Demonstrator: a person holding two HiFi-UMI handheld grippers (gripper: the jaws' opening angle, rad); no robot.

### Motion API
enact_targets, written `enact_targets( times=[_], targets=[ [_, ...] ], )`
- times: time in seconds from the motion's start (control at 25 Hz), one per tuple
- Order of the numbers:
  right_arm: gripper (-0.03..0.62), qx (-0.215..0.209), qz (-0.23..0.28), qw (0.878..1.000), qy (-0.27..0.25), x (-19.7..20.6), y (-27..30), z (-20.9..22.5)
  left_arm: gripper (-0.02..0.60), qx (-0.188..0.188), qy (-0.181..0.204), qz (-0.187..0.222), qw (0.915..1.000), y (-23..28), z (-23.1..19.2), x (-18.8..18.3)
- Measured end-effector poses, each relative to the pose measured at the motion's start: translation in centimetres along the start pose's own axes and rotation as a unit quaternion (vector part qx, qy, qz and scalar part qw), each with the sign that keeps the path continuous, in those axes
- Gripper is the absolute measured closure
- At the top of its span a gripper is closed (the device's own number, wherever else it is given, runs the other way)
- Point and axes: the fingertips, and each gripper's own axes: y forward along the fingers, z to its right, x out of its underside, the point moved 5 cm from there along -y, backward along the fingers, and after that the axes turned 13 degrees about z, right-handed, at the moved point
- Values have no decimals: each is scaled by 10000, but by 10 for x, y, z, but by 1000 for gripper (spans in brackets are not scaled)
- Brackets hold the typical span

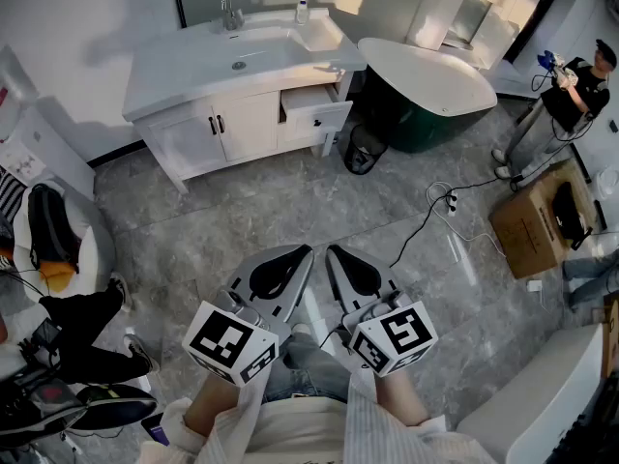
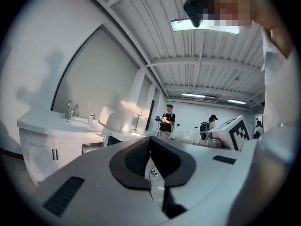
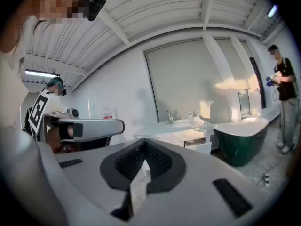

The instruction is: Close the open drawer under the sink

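Note:
The white vanity (image 1: 208,129) with its sink (image 1: 240,58) stands against the far wall, well away from me. Its right-hand drawer (image 1: 316,116) is pulled out; the two cabinet doors to its left are closed. The drawer also shows in the right gripper view, small and distant (image 3: 201,146), and faintly in the left gripper view (image 2: 91,148). My left gripper (image 1: 305,250) and right gripper (image 1: 332,250) are held side by side low in the head view, pointing at the vanity. Both are shut, tips touching, with nothing between them (image 2: 149,138) (image 3: 143,141).
A dark green bathtub (image 1: 426,90) sits right of the vanity, with a black bin (image 1: 365,150) by the drawer. A cable and power strip (image 1: 450,201) cross the floor near a cardboard box (image 1: 532,225). A person (image 1: 571,95) stands far right; bags and legs (image 1: 58,259) lie left.

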Motion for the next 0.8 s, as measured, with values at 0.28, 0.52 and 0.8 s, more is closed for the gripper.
enact_targets(
  times=[0.28, 0.52, 0.8],
  targets=[
    [583, 38, 75, 9999, 98, -2, -9, 6, 565, 2, 91, -25, 10000, 6, 9, 1],
    [583, 25, 99, 9999, 89, -4, -16, 17, 565, -1, 182, -27, 9998, 17, 15, 5],
    [583, 56, 94, 9999, 129, 0, -25, 27, 565, 26, 216, -70, 9997, 24, 25, 14]
  ],
)
